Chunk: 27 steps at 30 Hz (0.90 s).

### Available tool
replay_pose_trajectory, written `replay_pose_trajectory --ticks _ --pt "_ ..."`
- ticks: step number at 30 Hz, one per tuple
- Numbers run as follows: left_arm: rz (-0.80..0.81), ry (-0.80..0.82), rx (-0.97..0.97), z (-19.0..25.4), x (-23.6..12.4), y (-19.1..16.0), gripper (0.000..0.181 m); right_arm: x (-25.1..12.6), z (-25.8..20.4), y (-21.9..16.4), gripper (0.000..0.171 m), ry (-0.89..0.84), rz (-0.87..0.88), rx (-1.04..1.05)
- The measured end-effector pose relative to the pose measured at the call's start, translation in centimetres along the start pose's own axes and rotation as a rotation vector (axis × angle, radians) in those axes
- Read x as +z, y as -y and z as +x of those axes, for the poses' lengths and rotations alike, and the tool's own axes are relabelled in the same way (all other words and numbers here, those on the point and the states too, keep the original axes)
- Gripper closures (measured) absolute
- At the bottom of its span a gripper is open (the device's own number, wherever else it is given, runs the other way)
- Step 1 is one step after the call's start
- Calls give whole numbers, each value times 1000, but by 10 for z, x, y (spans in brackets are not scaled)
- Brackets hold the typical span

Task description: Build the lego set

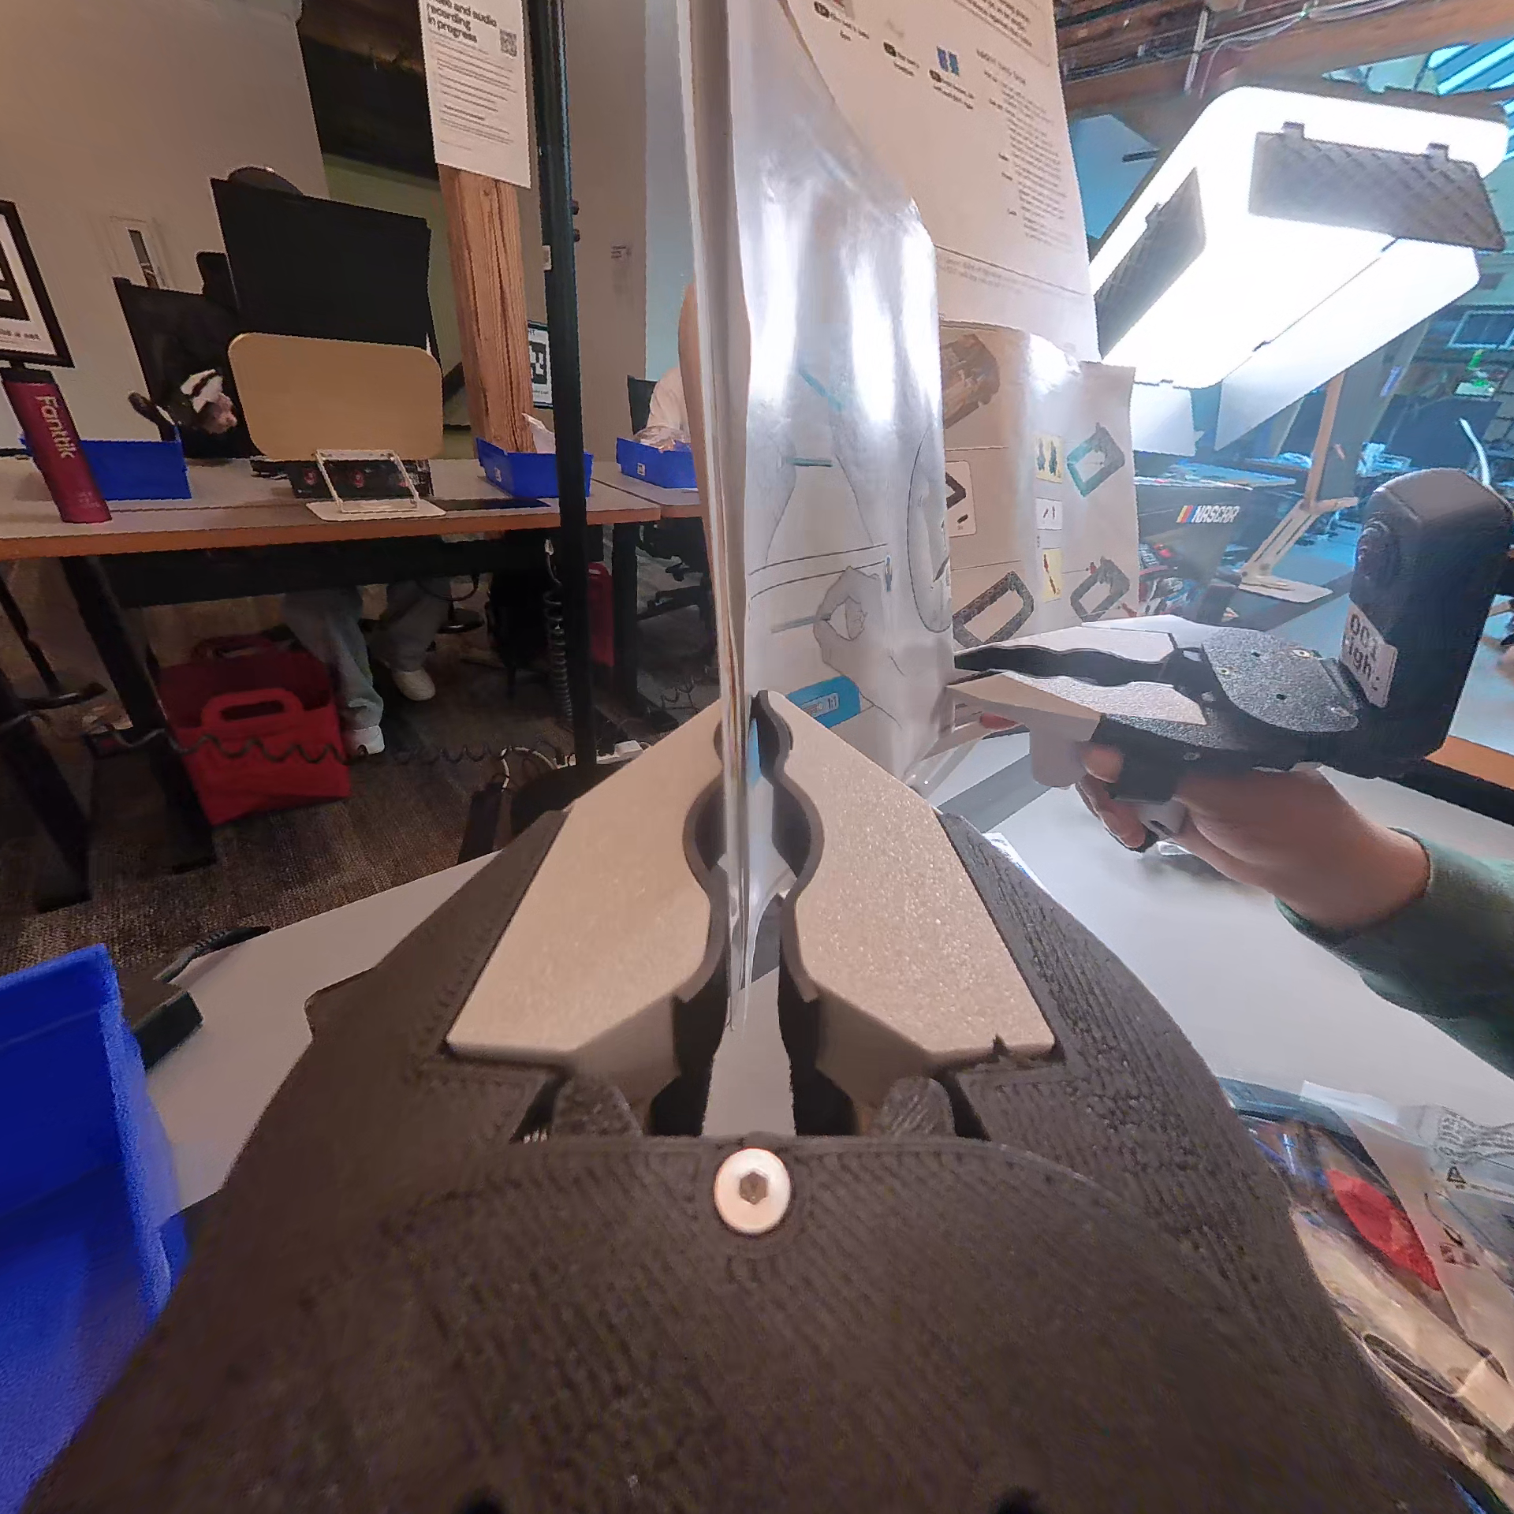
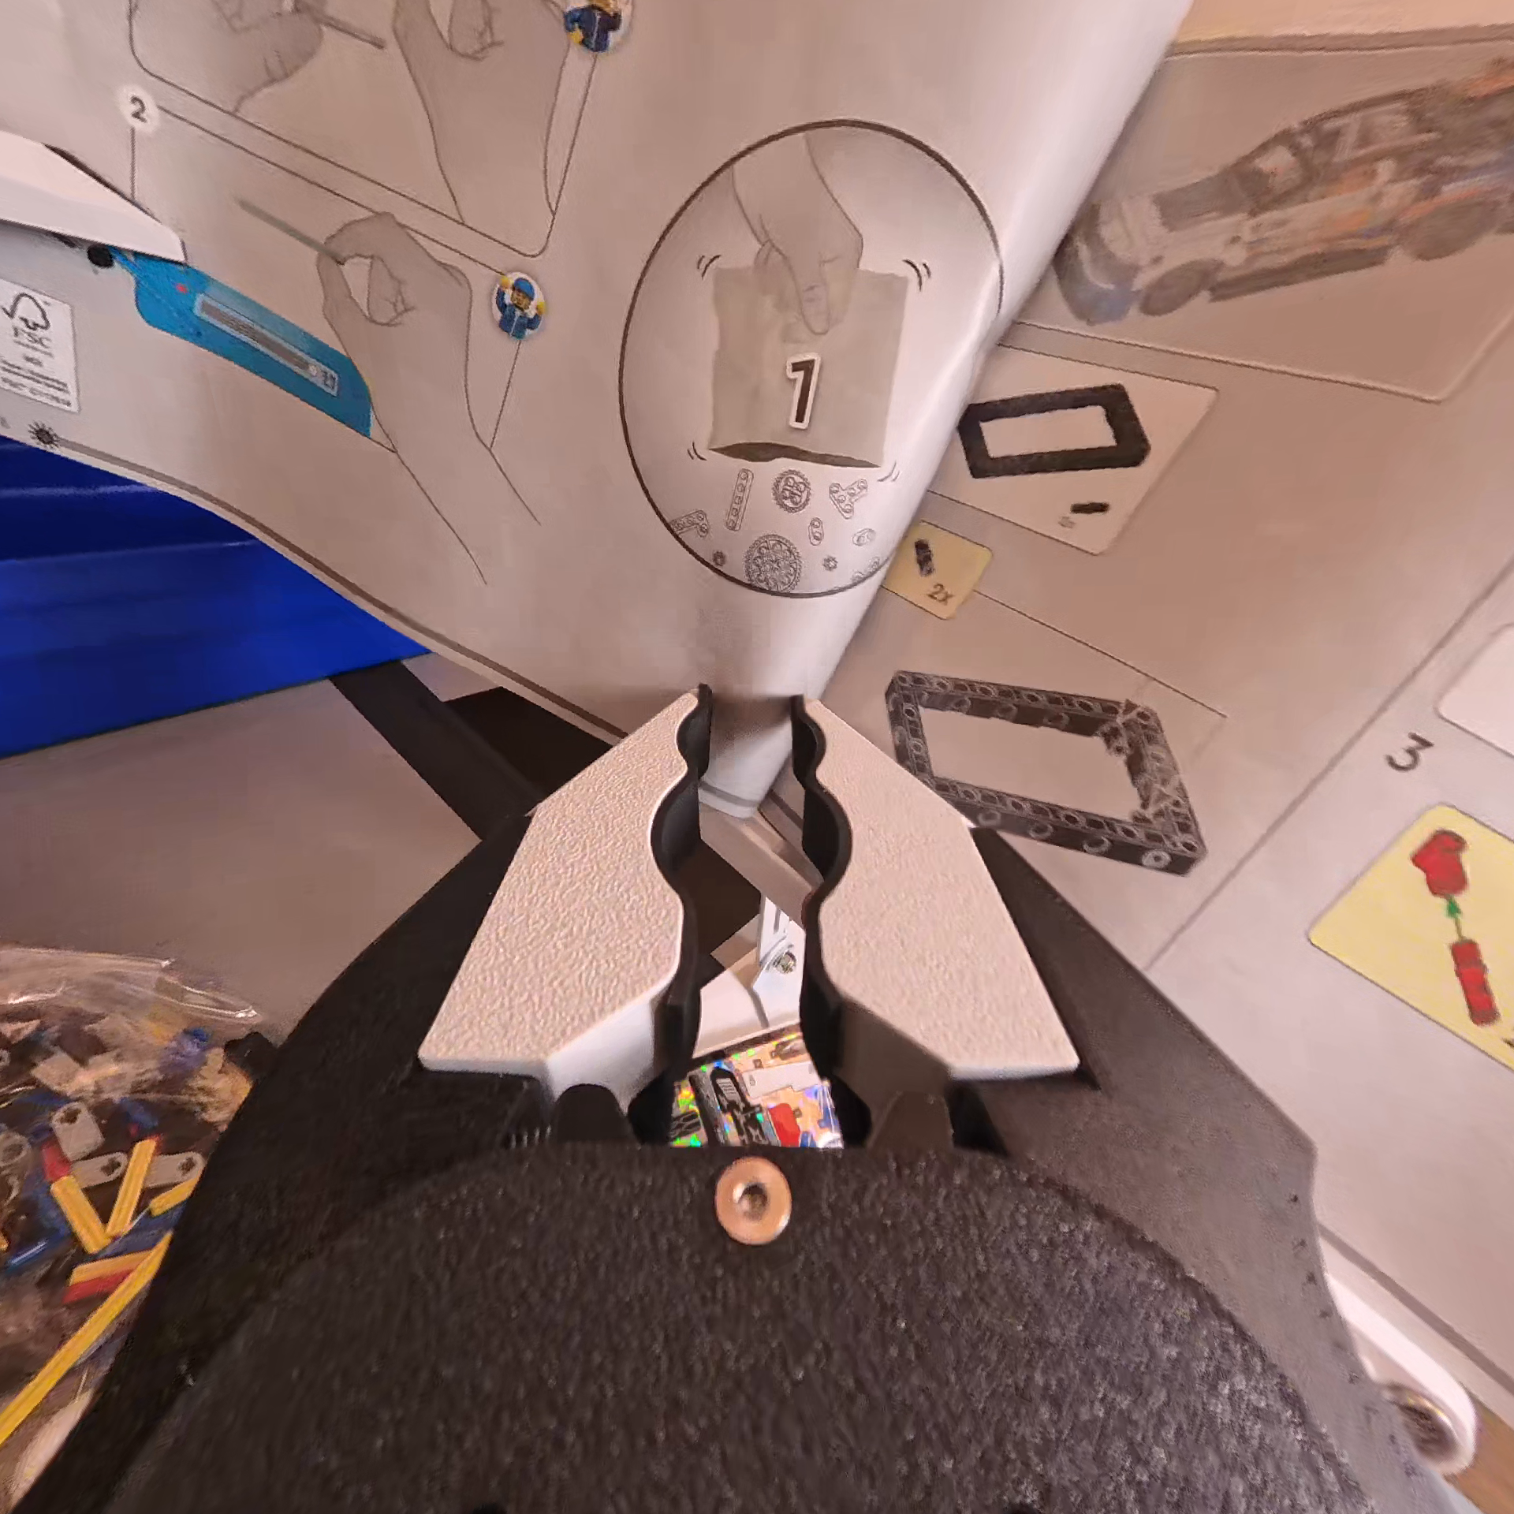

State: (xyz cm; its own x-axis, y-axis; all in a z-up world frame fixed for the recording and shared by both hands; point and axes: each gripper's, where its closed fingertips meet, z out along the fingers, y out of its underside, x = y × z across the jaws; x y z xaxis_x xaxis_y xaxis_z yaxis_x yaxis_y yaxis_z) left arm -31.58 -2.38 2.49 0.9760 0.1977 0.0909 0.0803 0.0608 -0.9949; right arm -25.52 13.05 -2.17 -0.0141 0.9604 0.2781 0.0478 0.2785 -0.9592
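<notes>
The Lego instruction booklet stands open on a stand (image 2: 762, 934). My left gripper (image 1: 745, 713) is shut on one glossy page (image 1: 827, 369), held upright and edge-on between its fingers. My right gripper (image 2: 750, 704) has its jaws nearly closed, pinching the curled fold at the bottom of that same page (image 2: 573, 410). It also shows in the left wrist view (image 1: 954, 676), held by a hand (image 1: 1229, 827). The pages behind (image 2: 1229, 655) show black frame parts and a car. A clear bag of Lego pieces (image 2: 82, 1147) lies on the table at lower left.
A blue bin (image 1: 65, 1147) sits at my left and also shows in the right wrist view (image 2: 164, 590). More part bags (image 1: 1393, 1229) lie at lower right. A shiny sticker sheet (image 2: 754, 1106) lies under the right gripper. A lit lamp (image 1: 1270, 246) hangs at upper right. Desks stand behind. My hands' fingertips stand some 20 cm from each other.
</notes>
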Motion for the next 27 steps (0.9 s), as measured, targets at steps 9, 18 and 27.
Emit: replay_pose_trajectory --ticks 9,18,27 --pt "12 -32 -38 -1 -5 1 167 11 -7 3 154 -23 -45 -32" --pt "-8 16 8 -6 -5 -1 178 15 -9 4 156 -28 -69 -57" --pt "-29 36 -3 -11 -1 -7 181 -1 -9 3 154 20 -55 -57"
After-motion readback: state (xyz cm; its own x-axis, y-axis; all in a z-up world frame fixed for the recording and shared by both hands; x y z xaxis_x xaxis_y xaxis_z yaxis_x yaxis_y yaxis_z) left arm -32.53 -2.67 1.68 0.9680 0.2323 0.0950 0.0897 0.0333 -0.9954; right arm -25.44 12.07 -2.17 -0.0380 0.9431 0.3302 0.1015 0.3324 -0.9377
